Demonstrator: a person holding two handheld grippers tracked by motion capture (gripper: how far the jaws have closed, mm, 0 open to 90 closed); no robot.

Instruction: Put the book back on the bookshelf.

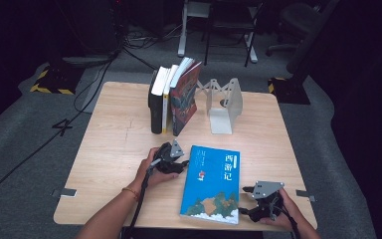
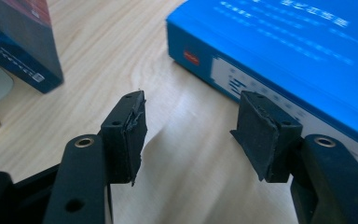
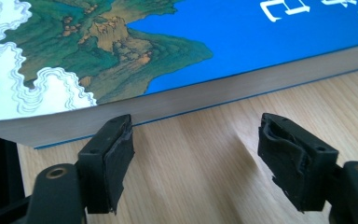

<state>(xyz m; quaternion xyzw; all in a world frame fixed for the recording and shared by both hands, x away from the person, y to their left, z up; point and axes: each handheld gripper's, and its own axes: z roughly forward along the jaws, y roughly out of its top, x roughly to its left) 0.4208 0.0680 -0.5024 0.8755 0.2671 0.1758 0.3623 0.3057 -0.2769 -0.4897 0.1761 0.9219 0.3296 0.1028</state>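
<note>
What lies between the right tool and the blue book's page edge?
Bare wooden table, seen in the right gripper view: the right tool stands open just short of the blue book.

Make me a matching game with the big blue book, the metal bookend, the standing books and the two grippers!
Things:
1. blue book
2. white bookend
3. row of books
4. left gripper
5. right gripper

Descriptions:
A. standing upright at the table's far side
B. lying flat, cover up
C. open by the book's page edge
D. open beside the book's spine
E. standing alone, right of the row

Pairs: 1-B, 2-E, 3-A, 4-D, 5-C

Left claw, right claw agape
</note>
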